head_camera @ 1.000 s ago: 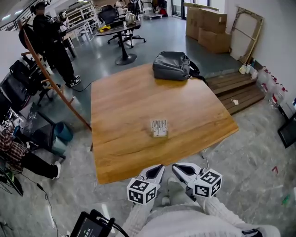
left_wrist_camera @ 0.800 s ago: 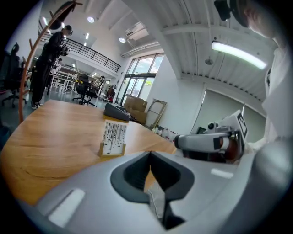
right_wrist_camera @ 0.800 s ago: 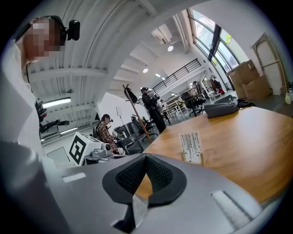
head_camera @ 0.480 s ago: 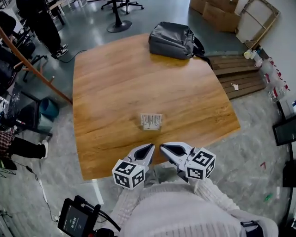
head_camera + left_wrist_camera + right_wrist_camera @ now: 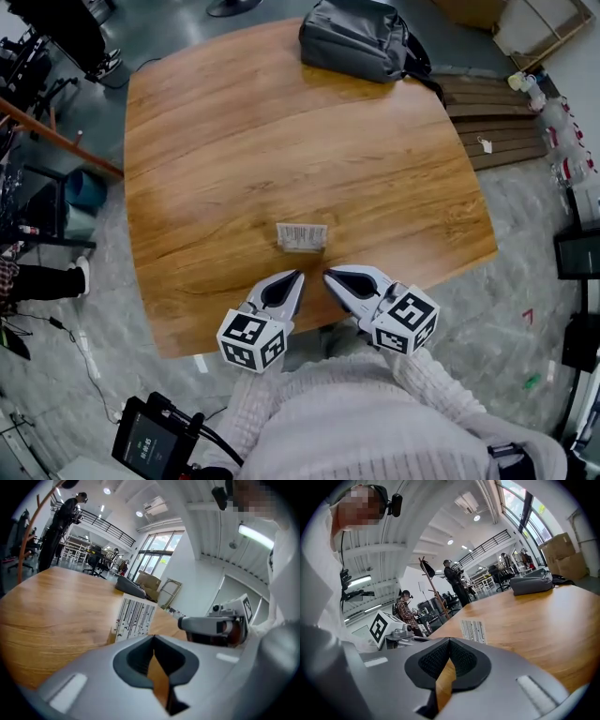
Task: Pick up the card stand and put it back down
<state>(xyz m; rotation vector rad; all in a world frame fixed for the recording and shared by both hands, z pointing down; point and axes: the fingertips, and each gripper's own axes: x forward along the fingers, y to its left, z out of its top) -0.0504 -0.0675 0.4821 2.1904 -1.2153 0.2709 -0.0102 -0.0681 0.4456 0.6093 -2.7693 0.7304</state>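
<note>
**Card stand not yet gripped; both grippers closed**

The card stand (image 5: pixel 302 236) stands on the wooden table (image 5: pixel 234 141) near its front edge, well apart from the grey bag (image 5: pixel 356 37) at the far side. The left gripper (image 5: pixel 296 276) and right gripper (image 5: pixel 329 275) hover just short of the stand, tips side by side. Each has its jaws pressed together with nothing between them.

Assessment: the stand appears light, stiff and thin, with a smooth face carrying print, so it is likely to slip or tip. The best hold appears to be across the upright panel's two faces near the top edge. The jaws must part first.
</note>
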